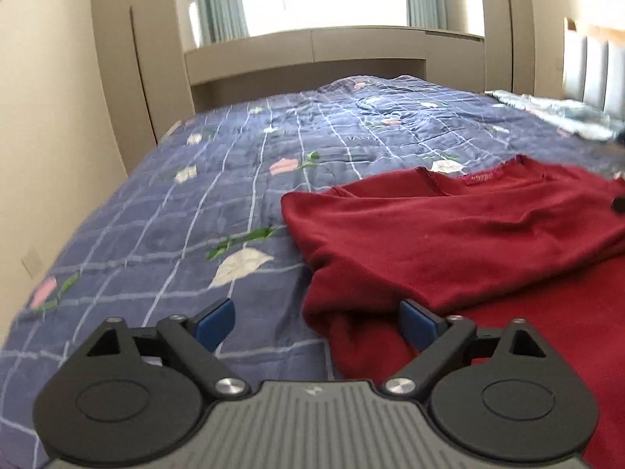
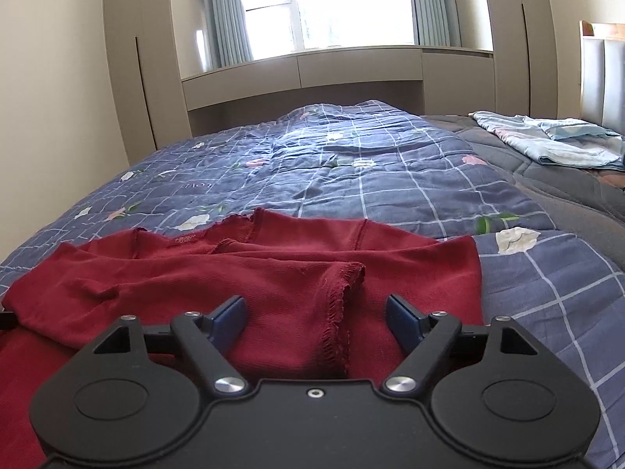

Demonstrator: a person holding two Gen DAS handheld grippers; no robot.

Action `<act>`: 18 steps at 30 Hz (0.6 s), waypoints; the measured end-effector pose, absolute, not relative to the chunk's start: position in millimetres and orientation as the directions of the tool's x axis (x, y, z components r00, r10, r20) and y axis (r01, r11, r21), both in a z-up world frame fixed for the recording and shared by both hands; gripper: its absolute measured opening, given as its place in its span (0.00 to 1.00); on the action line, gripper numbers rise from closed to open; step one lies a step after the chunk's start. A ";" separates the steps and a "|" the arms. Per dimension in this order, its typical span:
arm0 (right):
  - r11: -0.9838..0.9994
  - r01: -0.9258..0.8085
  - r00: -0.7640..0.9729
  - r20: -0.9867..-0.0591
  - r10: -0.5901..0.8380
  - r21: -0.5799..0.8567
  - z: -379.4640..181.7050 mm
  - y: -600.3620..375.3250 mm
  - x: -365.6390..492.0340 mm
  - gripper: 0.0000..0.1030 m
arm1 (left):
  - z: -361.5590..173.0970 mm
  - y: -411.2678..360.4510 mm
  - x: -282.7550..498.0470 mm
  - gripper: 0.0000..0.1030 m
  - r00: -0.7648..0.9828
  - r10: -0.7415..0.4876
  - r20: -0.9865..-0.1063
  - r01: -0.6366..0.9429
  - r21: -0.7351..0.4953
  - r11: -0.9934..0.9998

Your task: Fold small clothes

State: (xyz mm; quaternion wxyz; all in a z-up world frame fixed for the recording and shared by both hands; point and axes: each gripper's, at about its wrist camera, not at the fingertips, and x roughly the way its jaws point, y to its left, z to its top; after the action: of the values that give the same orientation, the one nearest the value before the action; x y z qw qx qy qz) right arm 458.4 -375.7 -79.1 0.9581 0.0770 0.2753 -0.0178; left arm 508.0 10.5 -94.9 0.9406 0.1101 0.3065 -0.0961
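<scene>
On the quilt (image 2: 390, 179), red top (image 2: 273, 273) lies released; each gripper gapes empty.

daylight floods in from the window (image 2: 332, 4) at twelve o'clock in both views, blown out to near white there, more so in the left wrist view. the room is bright and evenly lit, with soft shadows only. the left wrist view is smeared by motion blur, worst on the quilt (image 1: 175, 203) toward nine o'clock; the right wrist view is sharp. fisheye bending curves the wardrobe (image 2: 133, 78) edges at ten and two o'clock, and black corners vignette both views. faint sheen lies on the left gripper (image 1: 316, 322) body at six o'clock.
</scene>
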 end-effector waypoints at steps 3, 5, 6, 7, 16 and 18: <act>0.989 0.071 0.846 -0.533 0.007 0.126 -79.7 -373.8 458.8 0.81 | -98.9 -2.0 505.0 0.82 0.814 -0.123 -0.568 0.275 0.190 0.942; 0.990 0.069 0.846 -0.533 0.007 0.123 -80.1 -373.2 458.5 0.82 | -101.4 -7.4 500.9 0.82 0.808 -0.126 -0.576 0.305 0.226 0.925; 0.990 0.068 0.846 -0.533 0.009 0.125 -80.3 -372.7 458.6 0.82 | -102.5 -7.5 498.0 0.82 0.808 -0.123 -0.576 0.314 0.244 0.918; 0.990 0.069 0.846 -0.533 0.008 0.125 -80.3 -372.6 458.6 0.82 | -102.9 -6.3 495.8 0.82 0.806 -0.120 -0.580 0.318 0.254 0.913; 0.990 0.065 0.846 -0.532 0.011 0.124 -80.9 -371.1 458.5 0.84 | -102.4 5.4 494.6 0.84 0.804 -0.049 -0.592 0.282 0.307 0.909; 0.990 0.065 0.847 -0.531 0.010 0.121 -81.0 -370.7 458.4 0.84 | -104.2 -0.9 499.4 0.80 0.821 -0.011 -0.571 0.254 0.348 0.902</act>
State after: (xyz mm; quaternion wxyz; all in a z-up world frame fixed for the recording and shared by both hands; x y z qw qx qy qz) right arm 458.4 -370.7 -81.0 0.9587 0.0674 0.2760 -0.0144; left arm 499.4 -0.9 -104.2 0.9310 0.2093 0.2904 -0.0713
